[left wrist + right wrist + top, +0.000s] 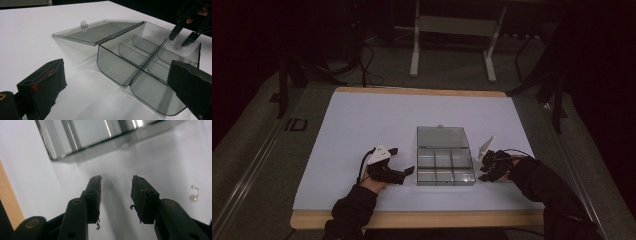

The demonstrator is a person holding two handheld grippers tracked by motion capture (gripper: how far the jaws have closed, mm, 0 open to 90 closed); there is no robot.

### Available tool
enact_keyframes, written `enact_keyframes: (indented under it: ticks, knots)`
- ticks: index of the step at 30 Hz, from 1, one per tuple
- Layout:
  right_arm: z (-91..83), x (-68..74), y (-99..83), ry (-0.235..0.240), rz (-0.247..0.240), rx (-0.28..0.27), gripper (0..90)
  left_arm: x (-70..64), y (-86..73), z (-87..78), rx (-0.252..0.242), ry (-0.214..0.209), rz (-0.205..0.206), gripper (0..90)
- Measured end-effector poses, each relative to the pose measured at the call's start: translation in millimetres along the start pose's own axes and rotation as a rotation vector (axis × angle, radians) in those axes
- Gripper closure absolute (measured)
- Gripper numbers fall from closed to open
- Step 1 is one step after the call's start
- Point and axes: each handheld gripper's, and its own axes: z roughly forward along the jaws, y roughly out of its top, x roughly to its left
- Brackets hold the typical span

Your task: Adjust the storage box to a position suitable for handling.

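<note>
Your clear box point(445, 167) sits open mid-table between both grippers. Left gripper point(401, 162) is spread wide, right gripper point(116, 185) parted, both empty. An earring point(194, 194) lies beside the right jaws; pinch it next, I'd say.

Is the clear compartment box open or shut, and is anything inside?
Open: the compartment box has its hinged lid folded back flat on the table. Its compartments look empty in the high and left gripper views.

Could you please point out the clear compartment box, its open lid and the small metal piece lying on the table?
Clear compartment box point(445, 169), high view, centre divider.
Open lid point(100, 30), left gripper view, flat panel.
Small metal piece point(194, 193), right gripper view, curved middle.
</note>
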Motion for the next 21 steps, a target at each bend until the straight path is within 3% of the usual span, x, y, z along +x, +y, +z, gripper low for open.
enact_keyframes:
  ticks: [9, 14, 16, 20, 21]
  knots:
    - [-5.7, -1.9, -10.7, -0.026, -0.044, 0.137, 64.3, -0.7, 0.0, -0.1, 0.003, 0.000, 0.008, 2.7]
    - [-8.1, -7.0, -17.5, -0.040, -0.022, 0.179, 65.4, -1.0, 0.0, 0.1, 0.003, 0.000, 0.008, 2.7]
    - [-9.6, -13.3, -21.2, -0.048, 0.009, 0.208, 67.7, -0.5, 0.0, 0.0, 0.003, -0.001, 0.005, 2.7]
    - [-9.9, -19.0, -22.3, -0.046, 0.027, 0.219, 69.1, -0.6, 0.0, -0.1, 0.002, -0.002, 0.006, 2.7]
    - [-9.2, -22.3, -22.0, -0.040, 0.054, 0.219, 69.1, -0.5, -0.1, -0.2, 0.001, -0.003, 0.006, 2.7]
